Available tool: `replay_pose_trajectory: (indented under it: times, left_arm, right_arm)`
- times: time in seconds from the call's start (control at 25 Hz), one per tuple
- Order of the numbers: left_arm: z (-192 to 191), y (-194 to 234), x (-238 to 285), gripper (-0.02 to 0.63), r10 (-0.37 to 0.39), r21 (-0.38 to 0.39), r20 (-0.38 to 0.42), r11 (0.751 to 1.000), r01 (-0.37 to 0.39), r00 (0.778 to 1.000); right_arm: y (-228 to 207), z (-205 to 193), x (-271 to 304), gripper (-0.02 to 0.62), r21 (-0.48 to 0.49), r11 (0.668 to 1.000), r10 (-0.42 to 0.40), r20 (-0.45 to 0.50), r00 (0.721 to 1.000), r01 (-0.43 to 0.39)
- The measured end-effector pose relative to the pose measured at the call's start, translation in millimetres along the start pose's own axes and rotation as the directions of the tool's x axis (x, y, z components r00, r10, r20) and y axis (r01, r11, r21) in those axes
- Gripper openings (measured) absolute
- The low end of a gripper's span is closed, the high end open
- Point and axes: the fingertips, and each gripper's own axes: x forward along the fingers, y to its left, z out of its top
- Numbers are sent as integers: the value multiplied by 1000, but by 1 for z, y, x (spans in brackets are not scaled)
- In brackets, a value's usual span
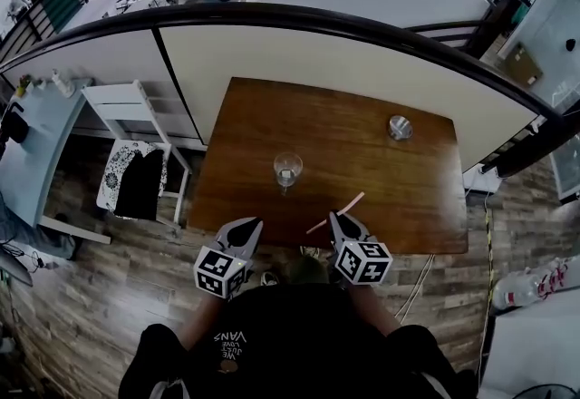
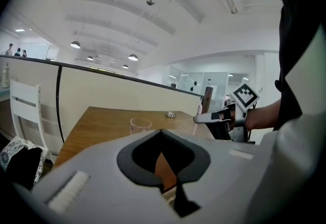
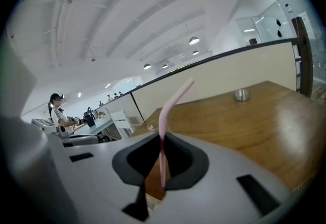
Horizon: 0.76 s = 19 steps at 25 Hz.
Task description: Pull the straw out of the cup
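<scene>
A clear empty cup (image 1: 287,170) stands upright on the brown wooden table (image 1: 381,170), near its front middle. The pink bendy straw (image 1: 337,212) is out of the cup. My right gripper (image 1: 340,223) is shut on its lower part above the table's front edge, to the right of the cup. In the right gripper view the straw (image 3: 168,111) rises from between the closed pads and bends to the right at the top. My left gripper (image 1: 246,229) hangs at the front edge, left of the cup, shut with nothing in it. From the left gripper view the cup (image 2: 140,125) is ahead.
A small round metal object (image 1: 400,127) lies at the table's far right. A white chair (image 1: 136,111) with dark clothing draped over it stands left of the table. A low partition wall (image 1: 362,62) runs behind the table's far edge.
</scene>
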Motion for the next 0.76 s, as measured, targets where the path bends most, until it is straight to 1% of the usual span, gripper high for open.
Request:
replay_pose_trajectory:
  times: [0.28, 0.48, 0.76]
  left_arm:
    - [-1, 3, -1, 12, 12, -10, 7, 1000, -12, 1000]
    - [3, 5, -1, 12, 27, -21, 17, 999, -27, 999]
    - [-1, 5, 0, 12, 41, -31, 13, 999, -40, 999]
  right_arm:
    - [5, 2, 6, 37, -12, 1000, 15, -9, 1000, -15]
    - [4, 5, 8, 37, -19, 1000, 21, -17, 1000, -21]
    - [-1, 4, 9, 37, -31, 999, 32, -25, 999, -33]
